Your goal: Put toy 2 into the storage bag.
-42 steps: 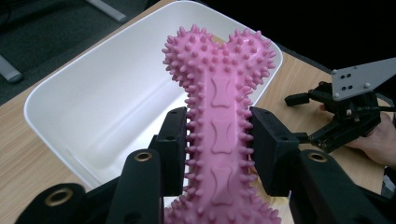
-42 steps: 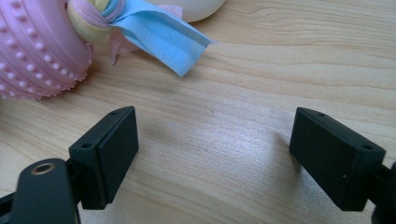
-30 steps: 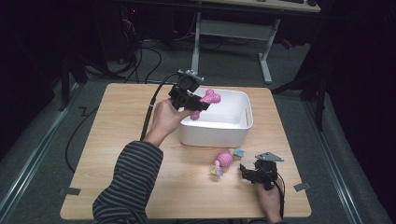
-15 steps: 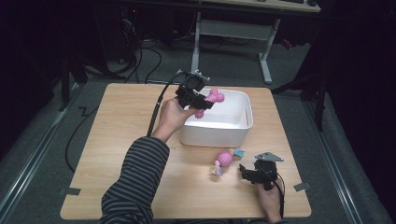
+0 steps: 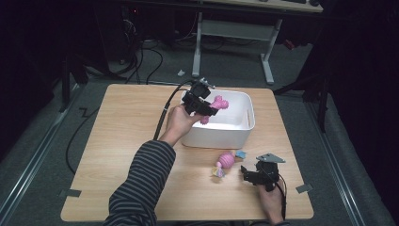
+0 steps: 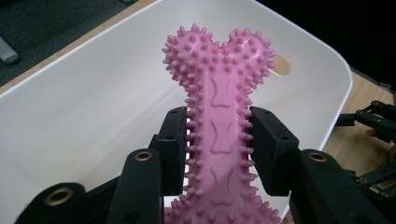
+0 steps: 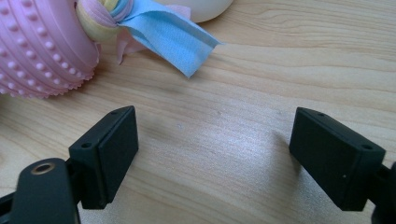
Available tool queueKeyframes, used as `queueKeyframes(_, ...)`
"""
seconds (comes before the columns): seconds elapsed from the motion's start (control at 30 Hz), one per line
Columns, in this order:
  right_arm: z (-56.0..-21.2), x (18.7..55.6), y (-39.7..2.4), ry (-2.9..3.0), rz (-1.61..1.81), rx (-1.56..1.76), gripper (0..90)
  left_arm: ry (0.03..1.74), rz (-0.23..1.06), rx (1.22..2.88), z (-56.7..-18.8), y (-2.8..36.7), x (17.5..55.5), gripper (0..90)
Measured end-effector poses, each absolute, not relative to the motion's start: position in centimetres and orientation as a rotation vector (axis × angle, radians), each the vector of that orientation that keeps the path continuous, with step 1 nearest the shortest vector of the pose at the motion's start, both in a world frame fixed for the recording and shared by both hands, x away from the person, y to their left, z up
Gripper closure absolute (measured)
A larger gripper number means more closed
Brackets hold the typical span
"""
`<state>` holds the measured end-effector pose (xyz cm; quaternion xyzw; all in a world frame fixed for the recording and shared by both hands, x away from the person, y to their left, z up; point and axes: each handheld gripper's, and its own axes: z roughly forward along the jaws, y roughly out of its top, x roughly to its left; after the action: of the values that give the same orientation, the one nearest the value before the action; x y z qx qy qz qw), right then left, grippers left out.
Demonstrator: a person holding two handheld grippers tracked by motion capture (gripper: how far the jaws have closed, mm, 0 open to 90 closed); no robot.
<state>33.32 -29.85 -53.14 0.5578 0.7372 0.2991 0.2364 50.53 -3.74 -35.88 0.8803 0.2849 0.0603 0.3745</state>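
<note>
Tub [image 5: 221, 134] sits on table [image 5: 117, 141], right of centre toward the far edge. Left tool [image 5: 207, 108] holds bone toy [image 5: 217, 103] over tub's left end. Ball toy [image 5: 225, 162] lies before tub; right tool [image 5: 248, 173] just right of it.

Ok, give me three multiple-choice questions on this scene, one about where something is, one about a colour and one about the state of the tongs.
1. Where is the spiky bone toy?
A. flat on the table
B. over the white bin, held in the left tongs
C. on the floor

2. What colour is the strip of cloth on the round toy?
A. blue
B. green
C. black

3. How are the right tongs set?
A. shut on the round toy
B. shut on nothing
C. open over the bare table

Answers: 1 B, the pads clamp its shaft above the bin. 2 A, the strip is light blue. 3 C, only wood lies between the pads.
</note>
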Motion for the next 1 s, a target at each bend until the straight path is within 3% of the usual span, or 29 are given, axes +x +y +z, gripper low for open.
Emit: queueKeyframes(1.0,-53.1,33.4,-29.8,2.022,0.818,1.529,15.7,0.734,0.113,2.327,-39.1,-5.1,51.3,58.9)
